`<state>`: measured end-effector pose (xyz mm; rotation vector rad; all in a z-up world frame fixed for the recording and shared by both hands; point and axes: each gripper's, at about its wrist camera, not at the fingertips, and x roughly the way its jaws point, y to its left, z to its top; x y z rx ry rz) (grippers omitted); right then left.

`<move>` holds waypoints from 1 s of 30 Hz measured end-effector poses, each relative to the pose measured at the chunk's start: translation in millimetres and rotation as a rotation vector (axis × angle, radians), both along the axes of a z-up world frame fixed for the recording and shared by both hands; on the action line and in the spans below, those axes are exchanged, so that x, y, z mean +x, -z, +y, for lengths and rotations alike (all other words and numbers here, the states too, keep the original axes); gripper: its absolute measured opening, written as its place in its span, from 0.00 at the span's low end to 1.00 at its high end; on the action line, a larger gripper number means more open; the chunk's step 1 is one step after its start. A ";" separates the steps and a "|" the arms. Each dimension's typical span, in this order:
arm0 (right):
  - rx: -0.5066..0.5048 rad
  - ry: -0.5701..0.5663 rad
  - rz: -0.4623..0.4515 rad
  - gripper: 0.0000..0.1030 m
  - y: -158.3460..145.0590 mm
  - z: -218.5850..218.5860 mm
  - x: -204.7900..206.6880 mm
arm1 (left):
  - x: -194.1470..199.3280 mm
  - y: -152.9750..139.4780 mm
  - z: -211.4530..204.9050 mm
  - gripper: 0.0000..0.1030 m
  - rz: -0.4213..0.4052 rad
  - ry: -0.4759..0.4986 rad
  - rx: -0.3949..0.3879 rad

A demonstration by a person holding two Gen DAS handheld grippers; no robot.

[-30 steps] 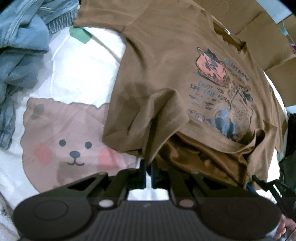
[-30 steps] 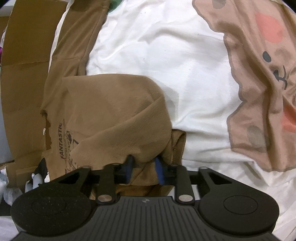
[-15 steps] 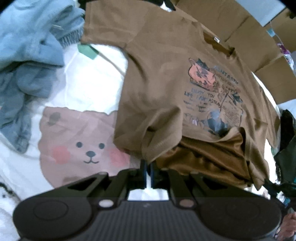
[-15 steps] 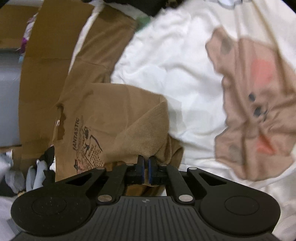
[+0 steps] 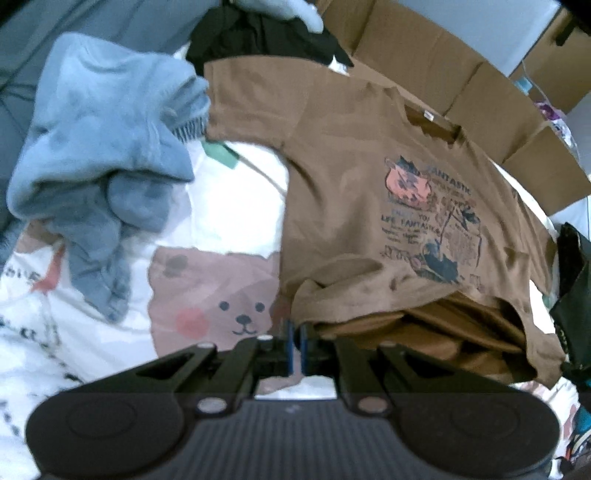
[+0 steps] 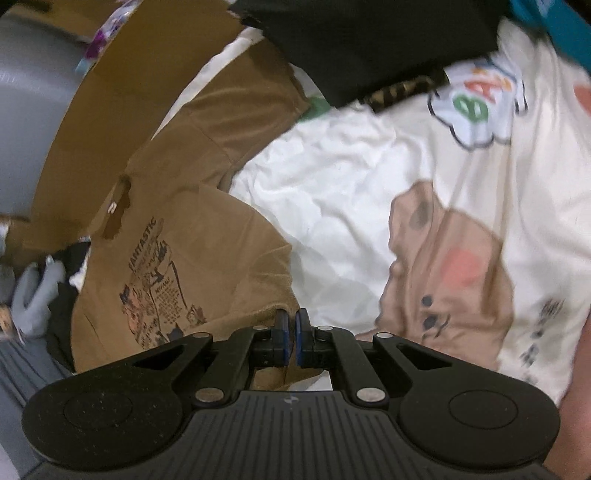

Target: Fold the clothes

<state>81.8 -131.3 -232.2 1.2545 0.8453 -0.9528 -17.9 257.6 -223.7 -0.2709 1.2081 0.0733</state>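
Both grippers point steeply down over the bed. The left gripper [image 5: 294, 328] has its blue pads pressed together on the near hem corner of the brown T-shirt [image 5: 343, 192], and the fabric bunches and lifts right above the pads. The right gripper [image 6: 291, 325] is pinched on the hem at the shirt's other bottom corner, with cloth hanging in a fold [image 6: 236, 258] from its tips. So that is two grippers, each clamped on the one shirt.

The shirt lies print side up on the white bedsheet [image 5: 240, 199], its collar toward the cardboard [image 5: 443, 74] at the far side. Its lower edge is raised off the sheet, so the darker inside layer shows beneath. One printed graphic sits on the chest.

There is one pile of light blue denim clothing [image 5: 103, 155] left of the shirt, touching its sleeve. One dark garment [image 5: 258, 33] lies beyond the sleeve. One cartoon bear [image 5: 221, 295] is printed on the sheet beside the left gripper. A small green patch [image 5: 221, 155] peeks out by the denim.
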 end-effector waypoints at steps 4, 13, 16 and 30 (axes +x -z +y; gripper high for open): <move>-0.026 -0.070 0.053 0.01 -10.8 -7.5 4.1 | -2.7 -13.6 4.2 0.03 -0.036 0.006 0.029; -0.070 -0.238 0.129 0.01 -28.5 -24.8 17.6 | -10.9 -45.2 7.2 0.03 -0.102 0.046 0.062; -0.081 -0.265 0.111 0.01 -40.6 -28.8 24.8 | -10.2 -65.2 5.0 0.03 -0.141 0.057 0.060; -0.139 -0.364 0.070 0.01 -92.8 -37.5 45.6 | -19.9 -99.5 10.7 0.03 -0.179 0.067 0.074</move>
